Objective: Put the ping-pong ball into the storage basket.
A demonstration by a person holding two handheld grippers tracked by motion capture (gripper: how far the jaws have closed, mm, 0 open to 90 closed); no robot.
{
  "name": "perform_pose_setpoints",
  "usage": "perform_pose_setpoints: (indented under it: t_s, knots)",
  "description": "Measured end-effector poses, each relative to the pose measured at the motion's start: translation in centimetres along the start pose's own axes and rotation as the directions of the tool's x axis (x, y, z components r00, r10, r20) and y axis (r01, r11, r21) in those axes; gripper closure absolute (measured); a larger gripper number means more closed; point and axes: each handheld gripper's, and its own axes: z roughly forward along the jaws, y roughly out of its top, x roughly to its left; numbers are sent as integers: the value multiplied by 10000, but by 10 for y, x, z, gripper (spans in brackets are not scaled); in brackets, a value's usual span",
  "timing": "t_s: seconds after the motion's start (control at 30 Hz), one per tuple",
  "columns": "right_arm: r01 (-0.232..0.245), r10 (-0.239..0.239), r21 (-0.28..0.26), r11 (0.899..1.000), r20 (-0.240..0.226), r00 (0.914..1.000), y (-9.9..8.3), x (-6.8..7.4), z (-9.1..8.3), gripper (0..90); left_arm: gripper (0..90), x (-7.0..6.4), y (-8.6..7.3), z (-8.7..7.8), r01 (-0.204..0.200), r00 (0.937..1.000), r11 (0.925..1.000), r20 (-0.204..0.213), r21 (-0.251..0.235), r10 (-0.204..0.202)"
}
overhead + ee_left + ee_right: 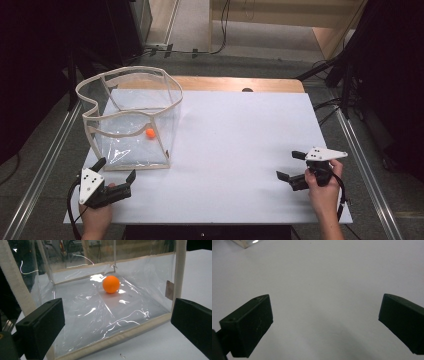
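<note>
A clear plastic bin (131,117) with cream fabric edging stands on the left part of the white board (235,150). A small orange ball (150,133) lies on its floor. My left gripper (117,168) is held just in front of the bin's near wall, jaws open and nothing between them. In the left gripper view the orange ball (111,284) shows through the bin's clear wall (100,315), beyond the left gripper (116,312). My right gripper (288,164) is held low over the board's right side, open and empty. In its own view the right gripper (325,307) frames bare white board (324,277).
The white board lies on a wooden table whose far edge (235,83) shows as a strip. A small dark spot (247,90) sits at that edge. Metal rails (45,160) run along both sides, with cables on the floor (330,107) at the right.
</note>
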Motion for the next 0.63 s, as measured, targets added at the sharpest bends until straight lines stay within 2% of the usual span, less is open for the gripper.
perform_pose_setpoints:
  t_s: [0.1, 0.27, 0.63]
  knots:
    - [-119, 120, -90, 9999, 117, 9999, -7, -1, -2, 0, 0, 0, 0, -1, 14, 10000, 10000, 40, -19, -14]
    - [-337, 349, -604, 9976, 188, 9992, -16, -3, -9, 0, 0, 1, 0, -1, 44, 10000, 10000, 21, -20, -44]
    - [-592, 612, -582, 9966, 329, 9976, -24, 1, -13, 0, 0, 1, 0, -1, 83, 10000, 10000, 38, -21, -83]
